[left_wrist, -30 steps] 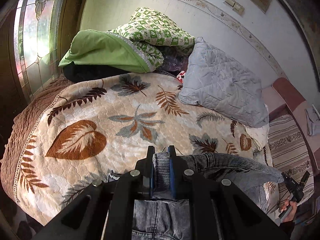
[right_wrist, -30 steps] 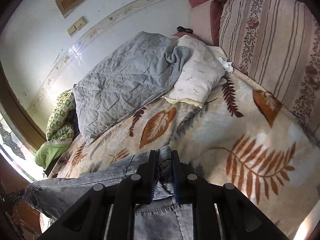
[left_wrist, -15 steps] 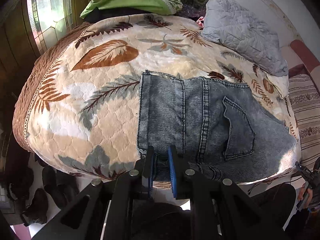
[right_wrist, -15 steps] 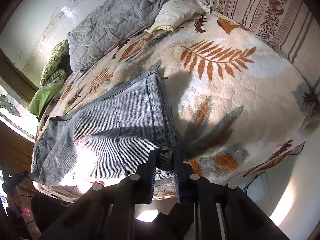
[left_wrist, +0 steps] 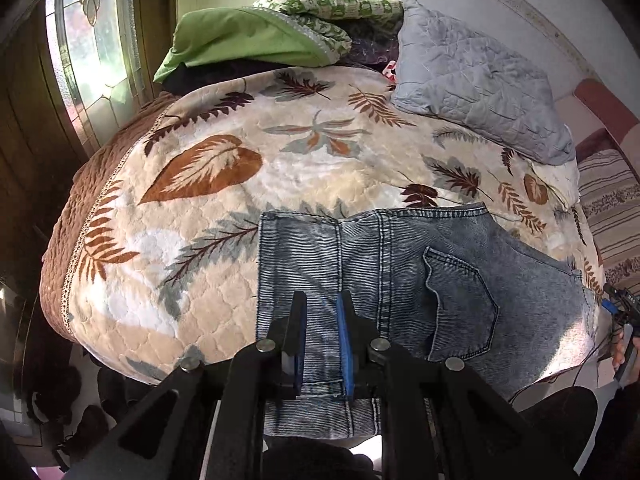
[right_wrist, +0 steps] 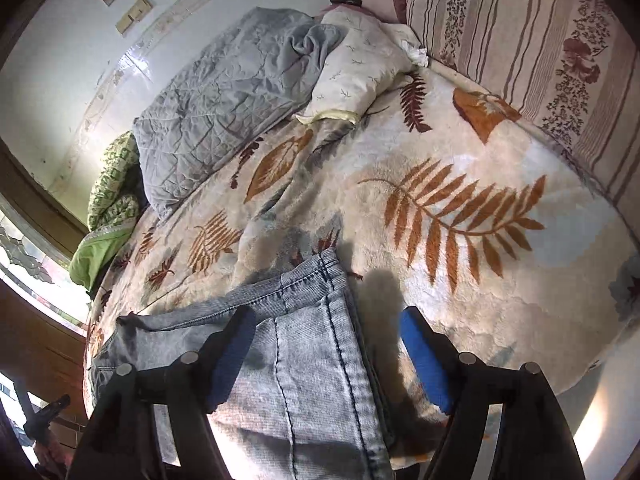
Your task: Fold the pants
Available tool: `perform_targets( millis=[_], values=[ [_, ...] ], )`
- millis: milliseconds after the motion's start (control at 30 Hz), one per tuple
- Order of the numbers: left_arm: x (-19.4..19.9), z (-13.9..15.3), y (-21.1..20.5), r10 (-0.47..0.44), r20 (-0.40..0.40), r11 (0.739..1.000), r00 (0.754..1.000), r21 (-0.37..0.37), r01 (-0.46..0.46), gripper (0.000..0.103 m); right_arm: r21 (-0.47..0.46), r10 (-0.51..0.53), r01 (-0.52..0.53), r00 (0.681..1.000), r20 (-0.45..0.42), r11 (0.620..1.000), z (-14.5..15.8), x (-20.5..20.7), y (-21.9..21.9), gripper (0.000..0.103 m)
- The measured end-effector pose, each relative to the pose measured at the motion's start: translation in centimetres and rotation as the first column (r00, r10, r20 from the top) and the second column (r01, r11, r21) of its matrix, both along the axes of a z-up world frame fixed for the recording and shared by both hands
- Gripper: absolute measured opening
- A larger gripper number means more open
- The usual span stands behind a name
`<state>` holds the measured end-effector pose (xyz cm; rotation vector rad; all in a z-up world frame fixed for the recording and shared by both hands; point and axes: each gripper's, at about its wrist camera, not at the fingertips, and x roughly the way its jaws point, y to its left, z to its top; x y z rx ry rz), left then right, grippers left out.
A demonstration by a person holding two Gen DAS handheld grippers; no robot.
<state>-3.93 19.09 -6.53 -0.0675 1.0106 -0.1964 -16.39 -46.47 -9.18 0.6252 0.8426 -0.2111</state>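
Note:
Grey-blue denim pants point(left_wrist: 400, 280) lie folded flat on the leaf-patterned blanket point(left_wrist: 224, 184), back pocket up, near edge hanging over the bed's side. My left gripper point(left_wrist: 321, 300) is over that near edge, jaws close together with denim pinched between the blue pads. In the right wrist view the pants point(right_wrist: 304, 360) end in a stitched corner. My right gripper point(right_wrist: 326, 312) stands wide, its jaws opening. The pants' side edge lies below and between the fingers point(right_wrist: 420, 352), and neither pad touches it.
A grey quilted cover point(left_wrist: 476, 80) and a white pillow point(right_wrist: 356, 72) lie at the head of the bed. Green bedding point(left_wrist: 248, 40) is piled by the window point(left_wrist: 84, 40). A striped cushion point(right_wrist: 520, 40) lines the right side. Shoes point(left_wrist: 80, 408) sit on the floor below.
Both grippers brought the pants down and laid them flat on the blanket. The right gripper then let go of the denim and spread wide. The left stayed closed on the near edge.

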Motion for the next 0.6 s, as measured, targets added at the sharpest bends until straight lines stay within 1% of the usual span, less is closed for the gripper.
perform_targets(
  millis=[33, 67, 100, 133, 167, 200, 233, 267, 300, 367, 433, 467, 533, 600],
  values=[
    [0.6, -0.4, -0.7, -0.004, -0.003, 1.0, 1.0, 0.008, 0.004, 0.014, -0.016, 0.009, -0.01, 0.998, -0.063, 1.0, -0.8, 1.6, 0.3, 0.078],
    [1.1, -0.8, -1.3, -0.005, -0.007, 1.0, 1.0, 0.015, 0.005, 0.014, -0.027, 0.016, -0.019, 0.992, -0.123, 0.999, -1.8, 2.9, 0.5, 0.074],
    [1.6, -1.3, -1.6, 0.0, -0.016, 1.0, 1.0, 0.015, 0.0, 0.014, -0.024, 0.029, -0.033, 0.987, -0.16, 0.999, -2.6, 3.8, 0.7, 0.065],
    [2.2, -1.9, -1.8, 0.009, -0.032, 1.0, 0.999, 0.01, -0.009, 0.014, -0.019, 0.053, -0.057, 0.982, -0.182, 0.998, -3.2, 4.4, 1.1, 0.036],
    [2.7, -2.6, -1.9, 0.018, -0.053, 1.0, 0.998, 0.006, -0.018, 0.014, -0.059, 0.063, -0.078, 0.973, -0.224, 0.995, -3.5, 4.9, 1.8, 0.025],
    [3.3, -3.2, -2.0, 0.025, -0.069, 1.0, 0.997, 0.008, -0.025, 0.014, -0.134, 0.057, -0.094, 0.964, -0.258, 0.986, -3.4, 5.1, 2.7, 0.024],
    [3.8, -3.8, -2.2, 0.036, -0.077, 0.999, 0.996, 0.02, -0.034, 0.014, -0.198, 0.059, -0.116, 0.961, -0.272, 0.973, -3.0, 5.2, 3.5, 0.014],
    [4.2, -4.4, -2.3, 0.047, -0.082, 0.998, 0.996, 0.039, -0.044, 0.014, -0.25, 0.053, -0.126, 0.959, -0.28, 0.96, -2.3, 5.3, 4.2, 0.011],
    [4.6, -4.9, -2.4, 0.059, -0.085, 0.997, 0.995, 0.057, -0.054, 0.014, -0.285, 0.04, -0.119, 0.962, -0.269, 0.951, -1.5, 5.2, 4.6, 0.01],
    [5.3, -5.6, -2.5, 0.074, -0.087, 0.995, 0.993, 0.074, -0.067, 0.014, -0.335, 0.022, -0.089, 0.98, -0.198, 0.938, 0.9, 4.9, 4.8, 0.01],
    [5.8, -6.1, -2.8, 0.086, -0.081, 0.993, 0.993, 0.085, -0.079, 0.014, -0.341, 0.027, -0.067, 0.993, -0.118, 0.938, 3.2, 4.9, 4.6, 0.01],
    [6.0, -6.3, -2.9, 0.091, -0.076, 0.992, 0.993, 0.092, -0.083, 0.014, -0.343, 0.029, -0.06, 0.995, -0.096, 0.938, 3.9, 5.0, 4.6, 0.01],
    [6.4, -6.6, -3.3, 0.098, -0.067, 0.99, 0.993, 0.11, -0.09, 0.014, -0.348, 0.022, -0.047, 0.997, -0.074, 0.936, 4.4, 6.1, 4.9, 0.01],
    [6.4, -6.8, -3.6, 0.101, -0.049, 0.988, 0.994, 0.12, -0.094, 0.014, -0.344, 0.001, -0.032, 0.996, -0.09, 0.938, 3.2, 7.3, 4.5, 0.01]
  ],
)
